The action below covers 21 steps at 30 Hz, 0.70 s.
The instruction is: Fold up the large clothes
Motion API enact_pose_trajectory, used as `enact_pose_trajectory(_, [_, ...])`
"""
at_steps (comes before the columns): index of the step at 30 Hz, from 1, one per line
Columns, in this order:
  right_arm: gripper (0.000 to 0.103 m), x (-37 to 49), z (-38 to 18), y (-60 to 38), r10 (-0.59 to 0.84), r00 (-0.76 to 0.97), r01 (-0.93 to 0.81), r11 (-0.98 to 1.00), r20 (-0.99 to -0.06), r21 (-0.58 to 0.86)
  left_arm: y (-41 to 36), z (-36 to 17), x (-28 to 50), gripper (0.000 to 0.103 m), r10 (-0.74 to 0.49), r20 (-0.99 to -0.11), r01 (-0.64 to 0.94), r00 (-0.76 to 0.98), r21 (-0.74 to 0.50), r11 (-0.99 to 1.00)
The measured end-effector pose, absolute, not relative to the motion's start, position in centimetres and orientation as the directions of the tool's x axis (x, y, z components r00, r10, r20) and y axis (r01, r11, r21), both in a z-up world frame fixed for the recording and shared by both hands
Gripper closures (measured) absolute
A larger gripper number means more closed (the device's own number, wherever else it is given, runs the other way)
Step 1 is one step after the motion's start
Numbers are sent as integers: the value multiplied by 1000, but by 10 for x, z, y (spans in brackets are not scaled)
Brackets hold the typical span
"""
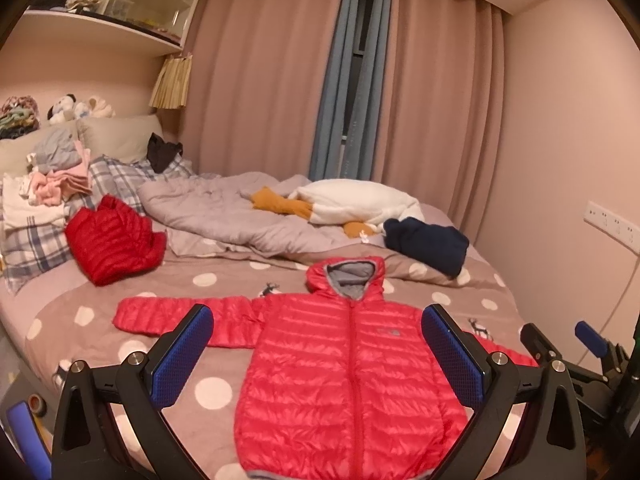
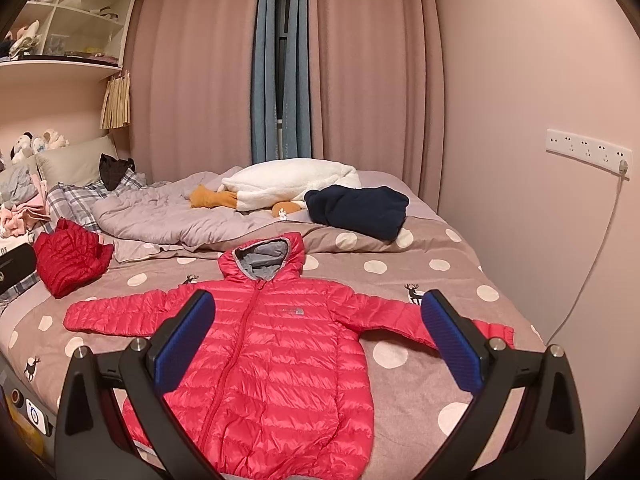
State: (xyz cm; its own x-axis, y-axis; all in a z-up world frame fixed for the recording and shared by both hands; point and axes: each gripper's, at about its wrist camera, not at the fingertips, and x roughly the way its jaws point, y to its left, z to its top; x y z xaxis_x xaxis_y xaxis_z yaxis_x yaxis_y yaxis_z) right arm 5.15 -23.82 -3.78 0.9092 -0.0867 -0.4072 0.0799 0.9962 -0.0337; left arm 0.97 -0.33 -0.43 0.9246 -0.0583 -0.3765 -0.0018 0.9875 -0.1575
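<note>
jacket (image 2: 276, 352) flat on bed (image 2: 420, 384), claws wide

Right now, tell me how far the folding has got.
Barely begun. Done: the red hooded jacket lies flat and zipped on the polka-dot bedspread, both sleeves spread. In hand: nothing; the left gripper and right gripper are open above it. Left: fold in the sleeves and body. The other red jacket and navy garment lie bunched behind.

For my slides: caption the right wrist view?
Open hand-held gripper above a red puffer jacket spread flat on the bed.
</note>
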Motion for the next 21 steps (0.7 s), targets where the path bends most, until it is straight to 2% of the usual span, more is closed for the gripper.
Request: enact_pose_trajectory(21, [0,49,-38,-234,-83,908,76,997,-410,-31,7,-10,7,0,-27,-367,-37,930,-164,986])
